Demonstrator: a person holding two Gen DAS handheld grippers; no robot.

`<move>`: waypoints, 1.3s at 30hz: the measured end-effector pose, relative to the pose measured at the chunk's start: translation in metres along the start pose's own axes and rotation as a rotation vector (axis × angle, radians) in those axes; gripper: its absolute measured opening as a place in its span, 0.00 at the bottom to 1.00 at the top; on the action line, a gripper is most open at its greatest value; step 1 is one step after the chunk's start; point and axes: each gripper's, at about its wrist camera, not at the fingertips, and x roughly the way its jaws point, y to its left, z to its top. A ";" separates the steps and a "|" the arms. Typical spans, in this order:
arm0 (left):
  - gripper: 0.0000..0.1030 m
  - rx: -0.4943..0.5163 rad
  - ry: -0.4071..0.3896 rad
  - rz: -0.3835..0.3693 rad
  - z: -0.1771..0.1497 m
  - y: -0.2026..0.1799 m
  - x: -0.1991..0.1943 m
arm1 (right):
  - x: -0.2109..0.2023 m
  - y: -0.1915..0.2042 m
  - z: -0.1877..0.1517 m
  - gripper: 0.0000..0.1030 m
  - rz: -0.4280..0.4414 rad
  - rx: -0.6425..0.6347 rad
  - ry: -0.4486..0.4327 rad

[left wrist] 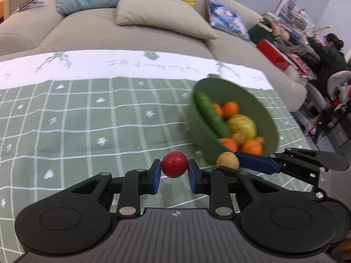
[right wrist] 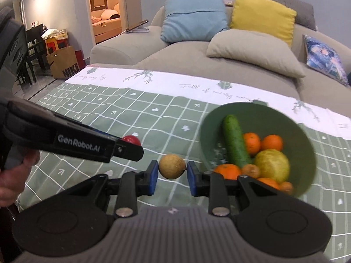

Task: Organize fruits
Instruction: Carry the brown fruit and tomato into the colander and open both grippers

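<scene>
A small glossy red ball [left wrist: 174,164] is clamped between the blue pads of the left gripper [left wrist: 174,172], whose fingers [left wrist: 156,176] are closed tight on its smooth round sides, and it is held clear above the table [left wrist: 76,131]. A small round tan fruit [right wrist: 172,166] with a dull, rough skin is pinched in the same way by the right gripper [right wrist: 172,175], its fingers [right wrist: 153,178] drawn in against it. The two grippers are held near each other, the left one seen from the side in the right wrist view, where the white lettering "GenRobot.AI" is printed on its black casing and a hand [right wrist: 15,175] is wrapped round its handle. Just beside the right gripper a green bowl [right wrist: 307,144] with a smooth matte wall stands on the table; a long bumpy cucumber [right wrist: 235,142], several oranges [right wrist: 272,142] and a yellow-green apple [right wrist: 272,164] are piled in it. The table is covered by a green cloth [right wrist: 131,114] with a white grid and a white border bearing script too blurred to be read. Behind it a beige fabric sofa [right wrist: 186,61] with soft cushions is seen, and on the floor a brown paper bag [right wrist: 63,63] is marked "NIKE".
</scene>
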 end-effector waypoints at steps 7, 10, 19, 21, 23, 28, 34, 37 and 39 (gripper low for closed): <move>0.27 0.046 0.000 -0.059 0.025 -0.035 0.015 | -0.016 -0.038 0.002 0.23 -0.041 0.009 -0.004; 0.28 0.076 0.008 -0.063 0.037 -0.045 0.028 | -0.014 -0.054 0.006 0.23 -0.055 0.002 0.006; 0.28 0.184 0.077 -0.020 0.057 -0.063 0.068 | 0.015 -0.095 0.023 0.23 -0.060 -0.005 0.042; 0.28 0.193 0.098 -0.011 0.059 -0.063 0.078 | 0.025 -0.100 0.028 0.23 -0.058 -0.006 0.053; 0.28 0.203 0.115 -0.005 0.061 -0.063 0.086 | 0.035 -0.106 0.031 0.23 -0.044 -0.005 0.067; 0.28 0.233 0.135 0.002 0.063 -0.062 0.097 | 0.057 -0.115 0.036 0.23 -0.032 -0.009 0.104; 0.28 0.277 0.137 0.000 0.065 -0.063 0.105 | 0.072 -0.122 0.036 0.23 -0.012 -0.003 0.140; 0.28 0.274 0.134 -0.009 0.066 -0.062 0.106 | 0.076 -0.125 0.036 0.23 -0.002 -0.004 0.142; 0.28 0.263 0.135 -0.021 0.067 -0.060 0.107 | 0.078 -0.126 0.036 0.23 0.002 -0.003 0.143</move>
